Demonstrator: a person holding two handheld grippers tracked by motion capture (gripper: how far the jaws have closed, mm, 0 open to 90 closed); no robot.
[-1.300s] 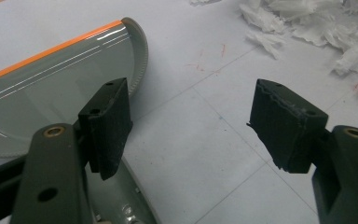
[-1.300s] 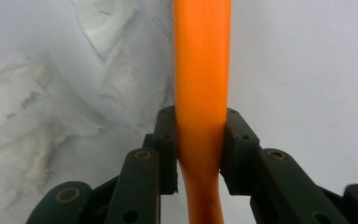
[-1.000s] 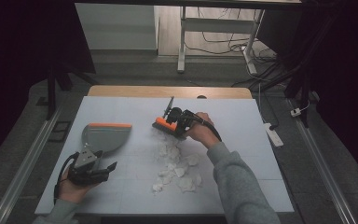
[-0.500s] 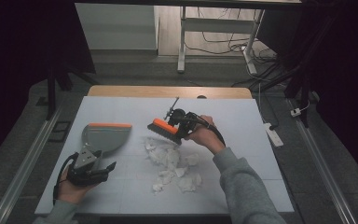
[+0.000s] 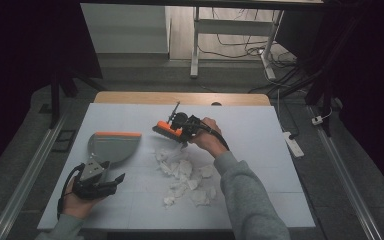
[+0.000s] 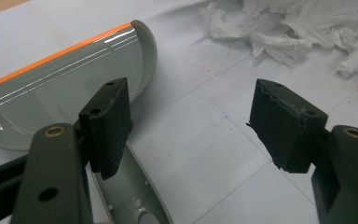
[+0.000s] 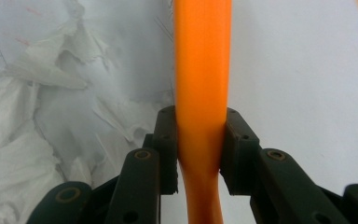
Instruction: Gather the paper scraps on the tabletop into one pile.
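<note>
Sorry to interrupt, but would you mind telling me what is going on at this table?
A person is sweeping up torn paper scraps on a white table with two handheld grippers. The right gripper is shut on the orange handle of a small brush, held at the far edge of the pile. The left gripper is open beside a grey dustpan with an orange lip, with the pan's handle under its jaws but not gripped. No scraps are in the pan yet.

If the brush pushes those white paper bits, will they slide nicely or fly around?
The torn paper bits look thin and crumpled, so probably very light and floppy. They lie loose in a ragged pile, so some may scatter or snag rather than slide together toward the dustpan.
</note>
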